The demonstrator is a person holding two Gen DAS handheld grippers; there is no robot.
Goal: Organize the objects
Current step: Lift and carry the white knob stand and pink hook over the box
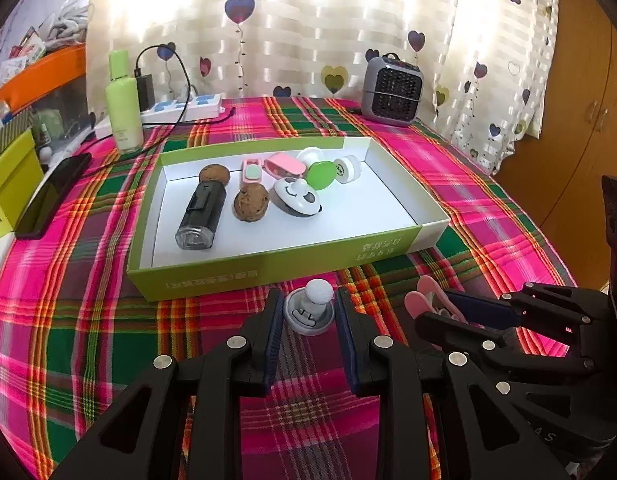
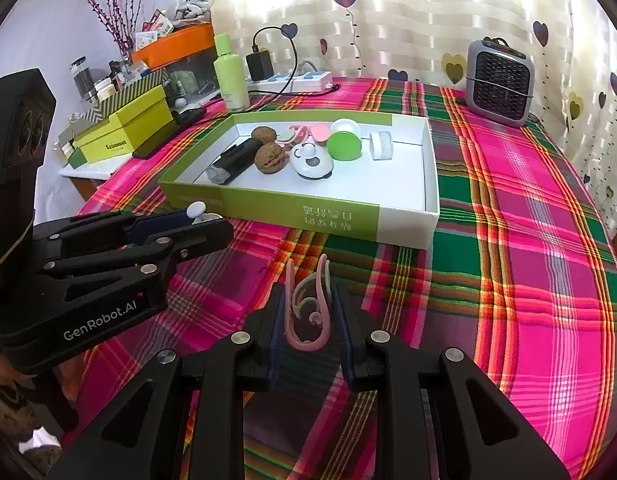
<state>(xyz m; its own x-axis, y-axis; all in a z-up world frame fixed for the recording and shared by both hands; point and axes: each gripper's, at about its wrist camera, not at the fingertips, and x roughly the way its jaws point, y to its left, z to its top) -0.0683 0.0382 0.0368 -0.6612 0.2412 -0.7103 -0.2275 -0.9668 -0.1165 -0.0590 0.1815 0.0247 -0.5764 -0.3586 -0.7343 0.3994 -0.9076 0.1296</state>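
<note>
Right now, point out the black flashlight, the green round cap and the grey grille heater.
black flashlight (image 1: 204, 210), left wrist view, mid-body.
green round cap (image 2: 344, 145), right wrist view, dome.
grey grille heater (image 1: 392, 90), left wrist view, front grille.

left wrist: low, near, facing tray (image 1: 244, 276) | right wrist: same, rightward | shared: tray, tablecloth (image 2: 528, 240)

**Background items on and around the table**

Plaid cloth (image 1: 488, 216) covers the table. Green bottle (image 1: 123, 104) stands upright at the back left, beside a power strip (image 1: 188, 106) with a black charger (image 1: 145, 90) plugged in. Grey heater (image 1: 392, 90) at back right. Heart-print curtain (image 1: 308, 28) behind. Phone (image 1: 48, 196) lies at the left edge.
</note>
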